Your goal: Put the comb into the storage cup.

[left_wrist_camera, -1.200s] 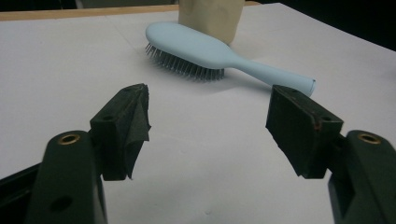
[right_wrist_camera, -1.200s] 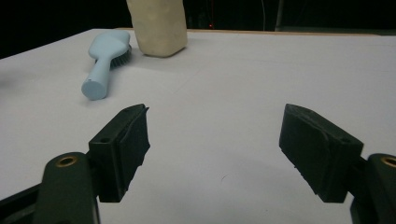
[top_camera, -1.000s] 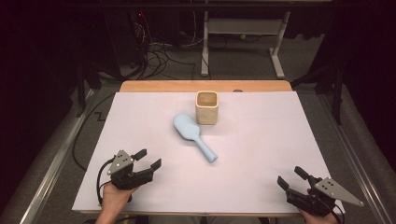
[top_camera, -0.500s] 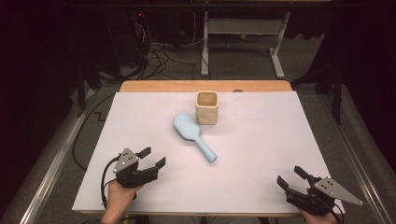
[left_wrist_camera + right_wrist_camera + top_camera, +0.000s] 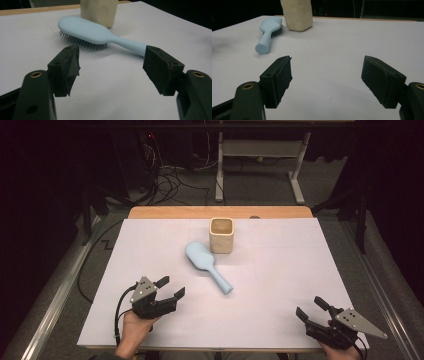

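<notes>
While lying bristles-down beside the cup [image 5: 221,235], looks light and rigid, this hairbrush [image 5: 207,265]. Best taken at the slim handle [image 5: 130,45]. Left gripper [image 5: 170,288] and right gripper [image 5: 310,309] both spread wide, holding nothing.

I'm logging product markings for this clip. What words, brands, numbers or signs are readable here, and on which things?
None can be read.
Light blue hairbrush: plain back and handle, no print showing.
Beige square cup: bare sides, no label.
White table cover: blank.
Left gripper and right gripper: black jaws and grey plates, no marking legible.
</notes>
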{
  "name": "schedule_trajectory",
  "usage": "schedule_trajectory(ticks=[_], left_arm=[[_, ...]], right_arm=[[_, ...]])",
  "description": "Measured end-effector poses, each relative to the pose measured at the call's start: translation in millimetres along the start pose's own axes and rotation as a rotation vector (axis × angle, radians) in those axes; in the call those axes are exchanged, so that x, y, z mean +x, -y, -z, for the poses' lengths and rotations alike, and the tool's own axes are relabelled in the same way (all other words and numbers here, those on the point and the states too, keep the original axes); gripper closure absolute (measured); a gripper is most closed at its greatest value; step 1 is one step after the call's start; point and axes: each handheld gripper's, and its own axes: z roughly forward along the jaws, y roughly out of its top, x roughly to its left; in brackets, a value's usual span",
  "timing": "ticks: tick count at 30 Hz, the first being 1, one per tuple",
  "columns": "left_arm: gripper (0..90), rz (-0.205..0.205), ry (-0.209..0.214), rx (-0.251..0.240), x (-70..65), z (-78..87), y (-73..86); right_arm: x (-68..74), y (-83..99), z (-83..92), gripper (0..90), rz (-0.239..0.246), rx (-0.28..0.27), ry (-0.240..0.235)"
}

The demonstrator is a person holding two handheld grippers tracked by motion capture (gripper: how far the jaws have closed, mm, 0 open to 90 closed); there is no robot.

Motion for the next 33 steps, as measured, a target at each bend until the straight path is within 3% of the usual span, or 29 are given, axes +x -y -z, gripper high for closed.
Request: schedule_trajectory(ticks=[17, 33], left_arm=[[30.5, -0.041, 0.025, 0.01, -13.4, -18.6, -12.2], [31.5, -0.046, 0.052, 0.027, -22.4, -35.4, -17.0]], right_arm=[[0.5, -0.3, -0.5, 24.8, 0.003, -0.002, -0.001], [0.9, -0.9, -3.2, 24.9, 0.012, -0.002, 0.002]])
